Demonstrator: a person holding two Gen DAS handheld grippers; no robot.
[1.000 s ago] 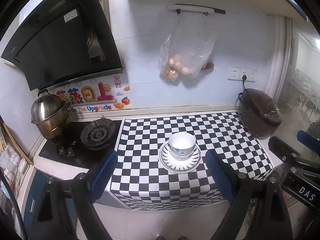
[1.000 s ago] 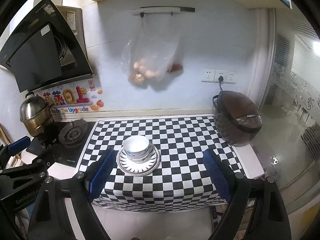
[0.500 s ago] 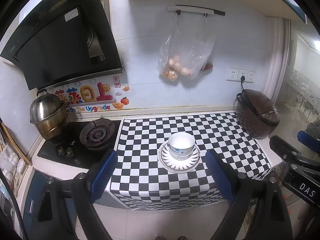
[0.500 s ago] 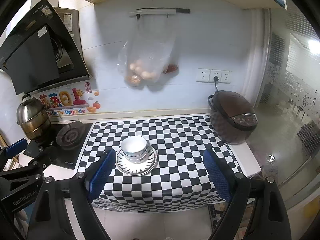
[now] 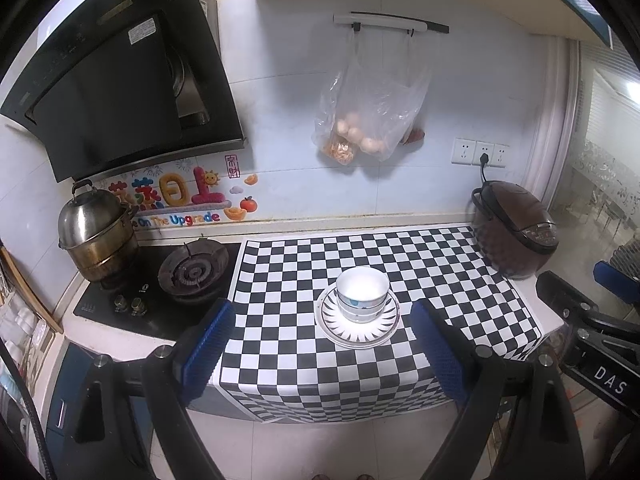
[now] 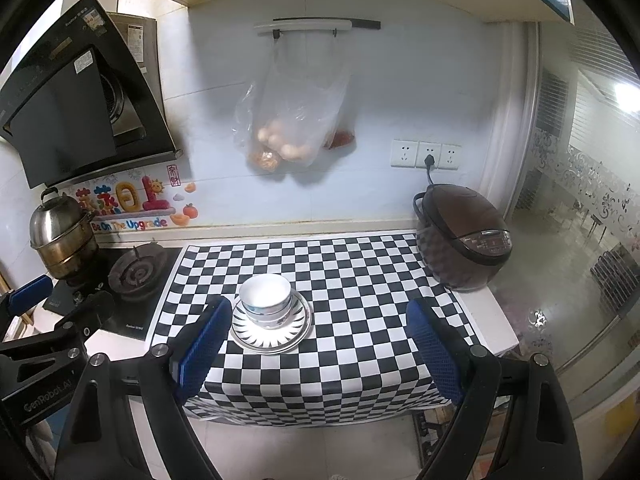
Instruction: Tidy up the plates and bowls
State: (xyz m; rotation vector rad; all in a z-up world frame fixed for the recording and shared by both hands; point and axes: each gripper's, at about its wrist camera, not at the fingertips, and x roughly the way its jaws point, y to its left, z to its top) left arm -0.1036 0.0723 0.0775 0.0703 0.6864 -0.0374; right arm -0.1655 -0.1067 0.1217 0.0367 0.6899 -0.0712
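1. Left wrist view:
   - Bowls (image 5: 362,294) sit nested in one stack on the plates (image 5: 360,330), near the middle of the checkered mat (image 5: 320,360) and toward its near edge.
   - Banding on the stack's side suggests about three bowls, and the doubled rim below suggests two plates; neither count is certain.
   - The left gripper (image 5: 320,344) hangs short of the counter with its blue fingers (image 5: 206,338) spread wide and nothing between them.
   - The right gripper (image 5: 592,312) shows at the right edge, also clear of the dishes.
   - One rice cooker (image 5: 514,236) stands at the far right, one steel pot (image 5: 94,232) at the far left beside one bare burner (image 5: 194,274).

2. Right wrist view:
   - The same single stack of bowls (image 6: 266,298) on plates (image 6: 270,328) lies left of centre on the mat (image 6: 340,360).
   - The right gripper (image 6: 316,344) has its fingers (image 6: 434,346) spread and empty; its left finger stands in front of the plate's left rim, apart from it as far as I can tell.
   - The left gripper (image 6: 44,316) appears at the left edge.

3. Progress: no loose dish is visible anywhere, so I judge the stacking done, with little or nothing left.
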